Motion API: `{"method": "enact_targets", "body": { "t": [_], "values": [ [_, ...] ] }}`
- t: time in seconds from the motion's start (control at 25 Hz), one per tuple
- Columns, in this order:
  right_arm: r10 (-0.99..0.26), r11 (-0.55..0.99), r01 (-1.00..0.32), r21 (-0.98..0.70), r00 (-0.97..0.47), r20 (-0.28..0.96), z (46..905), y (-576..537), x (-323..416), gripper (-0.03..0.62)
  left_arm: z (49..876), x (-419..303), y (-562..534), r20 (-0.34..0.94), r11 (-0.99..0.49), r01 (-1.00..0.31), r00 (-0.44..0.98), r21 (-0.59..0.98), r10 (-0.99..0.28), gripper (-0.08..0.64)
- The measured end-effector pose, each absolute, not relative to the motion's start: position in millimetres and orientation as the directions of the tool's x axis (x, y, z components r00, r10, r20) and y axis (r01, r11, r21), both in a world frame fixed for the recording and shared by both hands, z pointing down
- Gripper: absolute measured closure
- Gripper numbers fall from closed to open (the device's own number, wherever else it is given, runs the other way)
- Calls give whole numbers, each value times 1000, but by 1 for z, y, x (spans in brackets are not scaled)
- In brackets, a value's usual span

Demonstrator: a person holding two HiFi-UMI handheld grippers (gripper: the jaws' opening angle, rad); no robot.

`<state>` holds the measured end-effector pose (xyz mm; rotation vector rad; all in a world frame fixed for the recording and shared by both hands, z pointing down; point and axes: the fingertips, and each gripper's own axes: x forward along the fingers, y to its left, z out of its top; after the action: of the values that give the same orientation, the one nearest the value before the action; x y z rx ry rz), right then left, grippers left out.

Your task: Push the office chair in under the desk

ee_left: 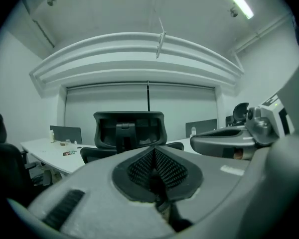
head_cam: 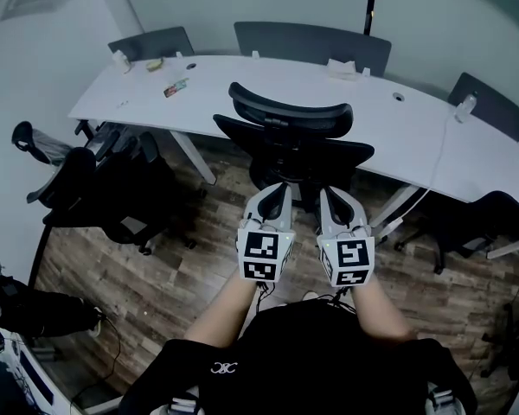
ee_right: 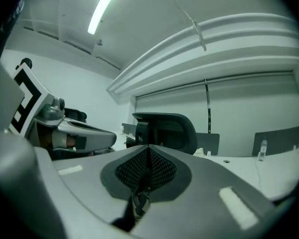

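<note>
The black office chair (head_cam: 290,137) stands at the long white desk (head_cam: 415,137) with its back toward me and its headrest (head_cam: 290,115) over the desk's near edge. My left gripper (head_cam: 280,188) and right gripper (head_cam: 327,192) are side by side just behind the lower backrest. Both are shut and hold nothing; whether they touch the chair I cannot tell. In the left gripper view the closed gripper (ee_left: 152,152) points at the headrest (ee_left: 129,128). The right gripper view shows the same, with the shut gripper (ee_right: 148,149) below the headrest (ee_right: 167,131).
Another black chair (head_cam: 104,188) stands at the left and one (head_cam: 476,219) at the right. More chairs (head_cam: 311,46) line the desk's far side. Small packets (head_cam: 176,87) and a tissue box (head_cam: 342,67) lie on the desk. The floor (head_cam: 182,275) is wood.
</note>
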<state>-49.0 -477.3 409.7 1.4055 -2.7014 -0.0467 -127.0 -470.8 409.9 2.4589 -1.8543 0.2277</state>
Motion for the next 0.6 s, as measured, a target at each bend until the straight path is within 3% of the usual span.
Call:
{"method": "enact_targets", "body": {
  "t": [0.6],
  "values": [
    [-825,565,-822,67,-561,73,411,-473,-39,584,421,-113,-467,195,-276,-959,261,-57,-946,554]
  ]
}}
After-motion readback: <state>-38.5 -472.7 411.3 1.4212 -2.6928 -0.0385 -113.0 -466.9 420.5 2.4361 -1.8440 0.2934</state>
